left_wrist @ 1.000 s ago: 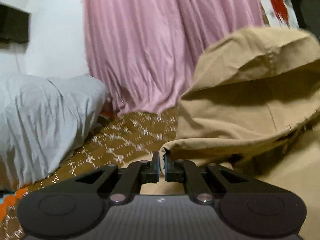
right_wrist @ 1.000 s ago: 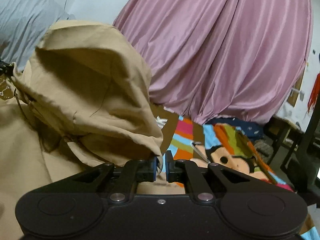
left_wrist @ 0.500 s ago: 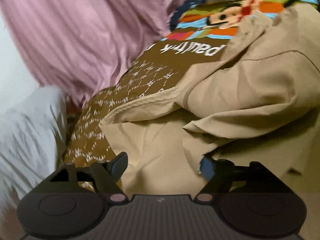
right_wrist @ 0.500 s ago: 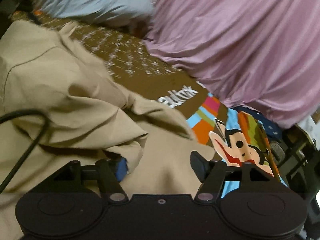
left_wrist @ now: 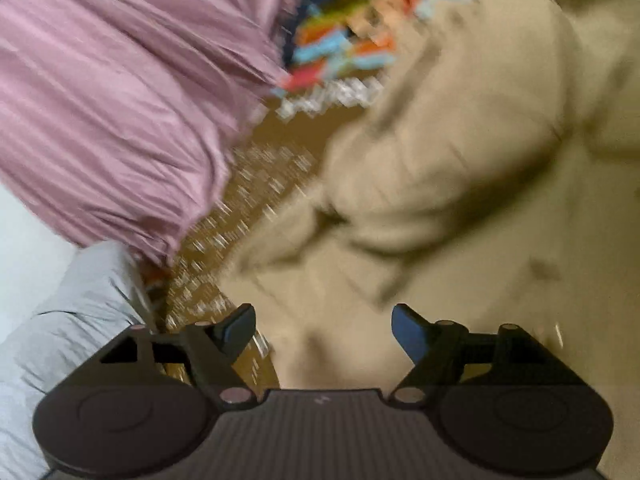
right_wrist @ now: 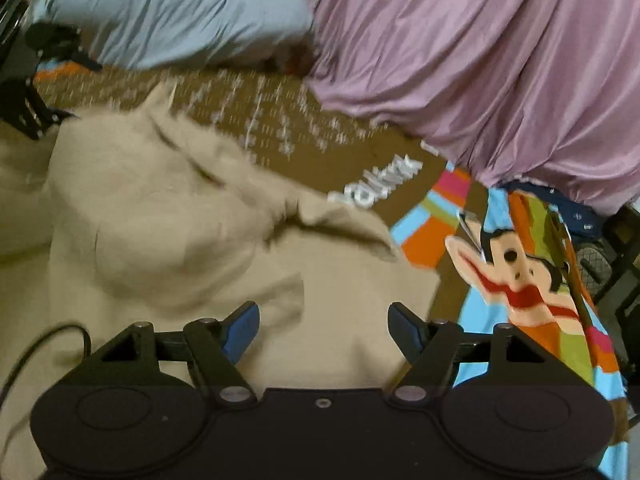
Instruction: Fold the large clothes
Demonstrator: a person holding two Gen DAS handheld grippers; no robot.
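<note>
A large tan hooded garment (left_wrist: pixel 460 160) lies spread on the bed, its hood (right_wrist: pixel 160 220) dropped down onto the body in loose folds. My left gripper (left_wrist: pixel 320 316) hovers open over the garment's near edge, with nothing between its blue pads. My right gripper (right_wrist: pixel 323 312) is above the tan cloth (right_wrist: pixel 340 280) beside the hood. Its jaws are opening and no cloth is pinched between them. The left wrist view is blurred by motion.
The bed has a brown patterned sheet (right_wrist: pixel 280 120) with a bright cartoon monkey print (right_wrist: pixel 520 272) on the right. A pink curtain (right_wrist: pixel 500 60) hangs behind it, next to a grey-blue pillow (right_wrist: pixel 168 12). A black cable (right_wrist: pixel 40 344) crosses the garment. Black gear (right_wrist: pixel 24 100) sits at the left edge.
Both grippers held the raised hood by its edge, then opened and let go. The hood has dropped flat onto the garment. Both views have tipped down and swung toward the bed.
</note>
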